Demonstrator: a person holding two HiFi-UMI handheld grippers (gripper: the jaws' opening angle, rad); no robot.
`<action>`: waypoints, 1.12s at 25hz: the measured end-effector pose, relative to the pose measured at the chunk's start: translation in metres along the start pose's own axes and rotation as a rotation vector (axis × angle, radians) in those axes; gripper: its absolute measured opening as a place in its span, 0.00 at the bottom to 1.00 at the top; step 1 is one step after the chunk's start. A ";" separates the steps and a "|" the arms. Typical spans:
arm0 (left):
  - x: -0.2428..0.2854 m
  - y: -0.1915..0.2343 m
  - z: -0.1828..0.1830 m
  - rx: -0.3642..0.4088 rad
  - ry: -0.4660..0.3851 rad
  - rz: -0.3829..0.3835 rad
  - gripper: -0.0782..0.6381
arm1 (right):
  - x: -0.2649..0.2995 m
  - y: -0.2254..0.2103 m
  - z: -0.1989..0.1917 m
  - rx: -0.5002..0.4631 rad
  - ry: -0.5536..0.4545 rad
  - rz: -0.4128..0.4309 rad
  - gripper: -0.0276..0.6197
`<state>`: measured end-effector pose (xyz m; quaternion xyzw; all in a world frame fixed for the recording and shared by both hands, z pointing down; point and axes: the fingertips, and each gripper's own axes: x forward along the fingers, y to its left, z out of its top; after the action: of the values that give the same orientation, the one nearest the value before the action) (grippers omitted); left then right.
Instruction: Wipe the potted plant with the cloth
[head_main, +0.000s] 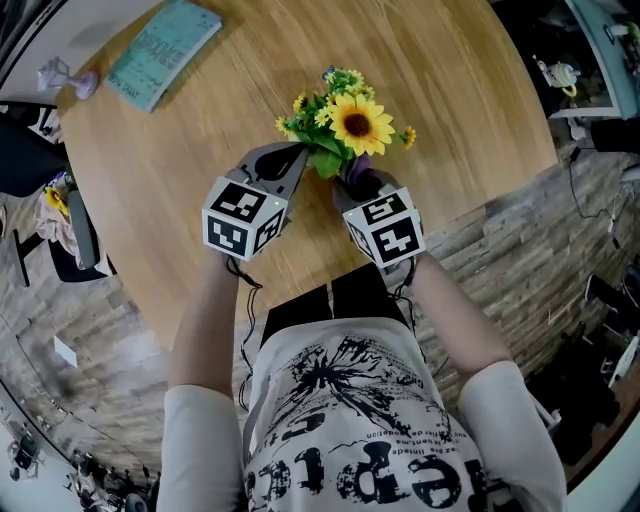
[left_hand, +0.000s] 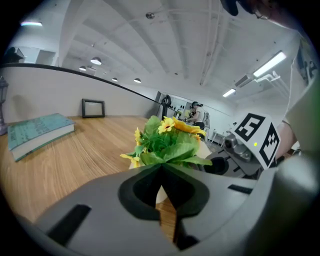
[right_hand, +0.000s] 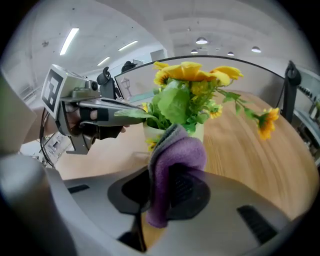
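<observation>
Both sets of fingers are shut, left gripper (left_hand: 160, 169) on a leaf (right_hand: 132, 114), right gripper (head_main: 360, 183) on the purple cloth (right_hand: 180, 150), which is best drawn lightly along that leaf of the potted sunflower plant (head_main: 345, 125) mid-tabletop (head_main: 450, 80).

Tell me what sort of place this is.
Probably an open-plan office or lab workspace, though that is a guess. A round wooden table carries a teal book, and long ceiling strip lights hang under a bare grey ceiling.
</observation>
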<state>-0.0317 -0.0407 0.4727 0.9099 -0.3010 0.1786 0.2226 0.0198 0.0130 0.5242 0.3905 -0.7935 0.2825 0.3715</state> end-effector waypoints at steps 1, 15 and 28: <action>0.000 0.000 0.000 -0.001 -0.004 -0.004 0.11 | 0.002 0.004 0.001 0.012 -0.004 0.009 0.16; 0.000 -0.002 0.001 -0.026 -0.015 -0.057 0.11 | 0.016 0.047 0.011 0.063 0.008 0.139 0.16; -0.002 0.000 0.000 0.046 -0.014 -0.010 0.11 | -0.015 0.023 -0.024 0.124 0.072 0.057 0.16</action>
<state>-0.0329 -0.0396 0.4722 0.9175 -0.2939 0.1781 0.2003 0.0161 0.0490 0.5218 0.3795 -0.7715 0.3554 0.3667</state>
